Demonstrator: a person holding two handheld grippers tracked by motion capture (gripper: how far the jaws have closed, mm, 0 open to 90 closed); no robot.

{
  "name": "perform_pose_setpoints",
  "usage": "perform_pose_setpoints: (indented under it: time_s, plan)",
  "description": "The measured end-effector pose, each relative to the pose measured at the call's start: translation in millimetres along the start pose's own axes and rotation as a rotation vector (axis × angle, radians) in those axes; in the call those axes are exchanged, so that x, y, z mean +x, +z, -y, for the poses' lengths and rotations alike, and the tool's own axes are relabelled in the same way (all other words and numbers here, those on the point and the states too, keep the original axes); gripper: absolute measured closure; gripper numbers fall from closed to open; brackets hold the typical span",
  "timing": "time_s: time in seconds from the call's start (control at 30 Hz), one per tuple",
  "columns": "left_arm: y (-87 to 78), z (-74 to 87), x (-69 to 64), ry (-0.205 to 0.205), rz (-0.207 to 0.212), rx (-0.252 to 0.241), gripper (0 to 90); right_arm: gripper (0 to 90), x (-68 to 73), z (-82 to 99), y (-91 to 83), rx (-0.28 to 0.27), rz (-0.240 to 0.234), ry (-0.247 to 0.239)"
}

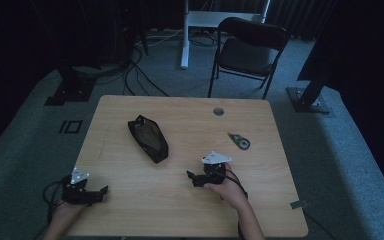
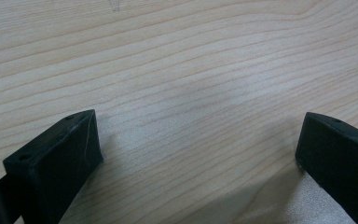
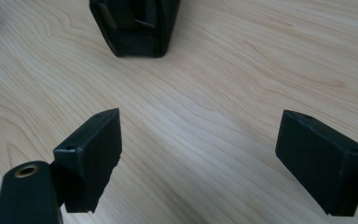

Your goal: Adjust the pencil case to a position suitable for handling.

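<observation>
A black zip pouch (image 1: 148, 138) lies slantwise on the light wooden table (image 1: 190, 210), left of the middle. Its near end (image 3: 135, 28) appears at the top of the right gripper view. A small correction-tape dispenser (image 1: 240, 141) rests at the right. My right gripper (image 1: 192, 176) is held low near the table's centre, pointing left toward the pouch, jaws wide open and empty (image 3: 198, 154). At the front left corner my left gripper (image 1: 102, 192) points right, also open over bare wood (image 2: 198, 149).
A round cable grommet (image 1: 218, 111) sits near the table's far edge. Behind the table stand a black folding chair (image 1: 247, 50), a white desk leg (image 1: 185, 35), dark stands and floor cables. A grey tag (image 1: 299, 204) hangs off the right front corner.
</observation>
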State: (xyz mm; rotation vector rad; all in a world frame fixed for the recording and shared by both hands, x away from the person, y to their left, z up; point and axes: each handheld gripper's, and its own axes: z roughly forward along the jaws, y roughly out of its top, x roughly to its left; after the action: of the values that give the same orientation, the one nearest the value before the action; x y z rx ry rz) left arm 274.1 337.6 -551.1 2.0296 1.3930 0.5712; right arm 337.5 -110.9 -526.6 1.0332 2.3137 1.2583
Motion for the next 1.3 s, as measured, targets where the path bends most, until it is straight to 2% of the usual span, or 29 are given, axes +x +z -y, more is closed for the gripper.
perform_pose_setpoints:
  time_s: [0.3,0.43,0.57,0.77,0.97,1.07,1.13,1.3]
  plan:
    - [0.0,0.0,0.0,0.0,0.0,0.0,0.0,17.5,15.3,-13.8,18.9,-0.005,-0.031,-0.015]
    - [0.1,0.0,-0.1,-0.002,0.0,-0.002,0.0,19.1,19.4,-19.5,24.1,-0.019,-0.043,-0.005]
    - [0.1,0.0,-0.1,-0.002,0.0,-0.002,0.0,19.8,26.4,-26.0,32.3,-0.022,-0.045,-0.017]
    - [0.1,0.0,0.1,0.0,0.002,-0.002,0.0,26.4,32.6,-32.1,40.4,-0.025,-0.055,-0.031]
    - [0.1,0.0,0.1,0.001,0.002,-0.002,0.0,29.0,40.9,-39.9,48.1,-0.036,-0.058,-0.059]
    - [0.1,0.0,0.1,0.001,0.002,-0.002,0.0,33.1,44.2,-42.9,53.6,-0.016,-0.039,-0.075]
    - [0.1,0.0,0.1,0.001,0.002,-0.002,0.0,35.7,46.4,-45.2,56.5,-0.01,-0.06,-0.069]
    - [0.1,0.0,0.1,0.001,0.002,-0.002,0.0,38.9,48.2,-48.7,63.2,0.012,-0.059,-0.072]
